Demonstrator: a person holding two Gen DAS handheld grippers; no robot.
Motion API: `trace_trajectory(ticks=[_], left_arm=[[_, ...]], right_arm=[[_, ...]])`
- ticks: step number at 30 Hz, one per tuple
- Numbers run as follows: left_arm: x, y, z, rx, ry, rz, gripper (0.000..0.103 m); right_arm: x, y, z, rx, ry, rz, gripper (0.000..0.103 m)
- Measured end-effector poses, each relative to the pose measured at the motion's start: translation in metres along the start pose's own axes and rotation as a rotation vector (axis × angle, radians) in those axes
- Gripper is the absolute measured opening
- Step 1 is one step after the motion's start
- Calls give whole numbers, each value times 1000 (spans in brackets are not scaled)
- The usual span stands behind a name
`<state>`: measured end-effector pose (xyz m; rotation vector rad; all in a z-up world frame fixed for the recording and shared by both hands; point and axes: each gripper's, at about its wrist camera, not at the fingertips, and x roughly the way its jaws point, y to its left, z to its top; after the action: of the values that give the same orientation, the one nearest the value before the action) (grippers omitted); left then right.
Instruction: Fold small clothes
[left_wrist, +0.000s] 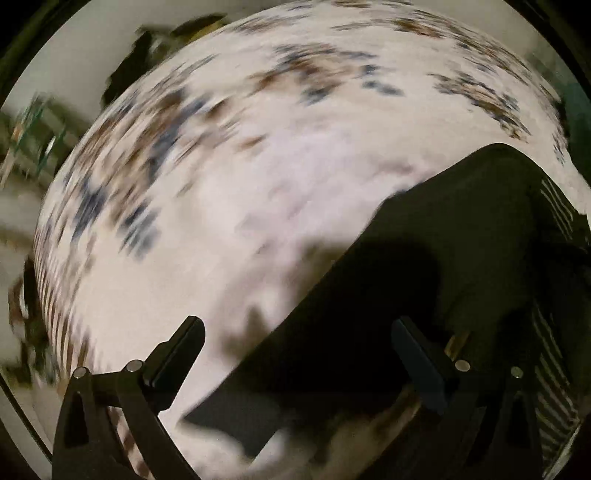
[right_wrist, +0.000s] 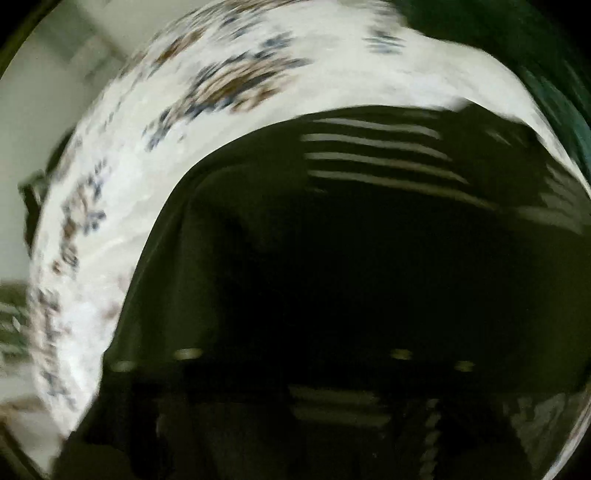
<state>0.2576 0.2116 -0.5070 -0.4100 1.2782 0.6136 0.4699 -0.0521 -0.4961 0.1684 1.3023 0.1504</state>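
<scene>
A black garment with white stripes (left_wrist: 461, 240) lies on a white cloth with brown and blue flower prints (left_wrist: 221, 184). My left gripper (left_wrist: 299, 350) is open, its fingers wide apart just above the garment's near left edge; nothing sits between them. In the right wrist view the same black garment (right_wrist: 332, 258) fills most of the frame, its white stripes (right_wrist: 376, 155) at the top. My right gripper is lost in the dark lower part of that view; only faint bolt heads (right_wrist: 188, 353) show, and its jaws cannot be made out. Both views are motion-blurred.
The flowered cloth (right_wrist: 229, 77) covers the surface around the garment. A dark green cloth (right_wrist: 554, 74) lies at the far right. Blurred furniture and clutter (left_wrist: 33, 140) stand beyond the cloth's left edge.
</scene>
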Motion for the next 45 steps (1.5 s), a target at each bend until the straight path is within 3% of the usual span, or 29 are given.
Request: trace_trajectory(ticks=[3, 7, 10, 12, 15, 17, 19, 21, 23, 27, 30, 33, 36, 38, 41, 42, 45], left_arm=[[-9, 50, -40, -132, 81, -7, 103], [9, 122, -103, -456, 272, -124, 103], [35, 140, -126, -632, 356, -238, 103], [42, 136, -124, -623, 335, -242, 103], [37, 109, -96, -470, 220, -212, 101], [39, 80, -75, -302, 190, -144, 101], [50, 55, -53, -139, 192, -53, 87], [57, 59, -31, -111, 194, 8, 84], [51, 92, 5, -200, 132, 32, 84], [27, 148, 46, -338, 31, 47, 84], [12, 167, 46, -396, 30, -51, 84], [18, 165, 14, -461, 87, -166, 84], [38, 157, -10, -613, 154, -288, 84], [51, 157, -7, -760, 144, -400, 84], [62, 147, 15, -798, 102, -399, 84], [65, 139, 24, -781, 83, -371, 81], [55, 106, 57, -593, 13, -260, 7]], right_arm=[[-33, -49, -24, 75, -27, -112, 98], [-48, -103, -58, 167, -1, -202, 99], [-43, -137, -84, 201, 55, -248, 99], [-38, -147, -94, 211, 83, -262, 99], [-30, -157, -106, 217, 110, -253, 99], [-25, -157, -111, 206, 122, -246, 99], [-20, -156, -114, 188, 127, -244, 99], [-19, -156, -117, 177, 122, -246, 99], [-22, -158, -117, 173, 108, -242, 99], [-26, -164, -119, 160, 92, -243, 99], [-28, -174, -125, 177, 108, -236, 99], [-32, -176, -128, 206, 129, -233, 99], [-34, -184, -133, 221, 134, -234, 99], [-35, -183, -136, 223, 139, -244, 99], [-35, -187, -137, 231, 134, -252, 99], [-33, -185, -133, 231, 131, -262, 99], [-32, -182, -129, 224, 129, -327, 99]])
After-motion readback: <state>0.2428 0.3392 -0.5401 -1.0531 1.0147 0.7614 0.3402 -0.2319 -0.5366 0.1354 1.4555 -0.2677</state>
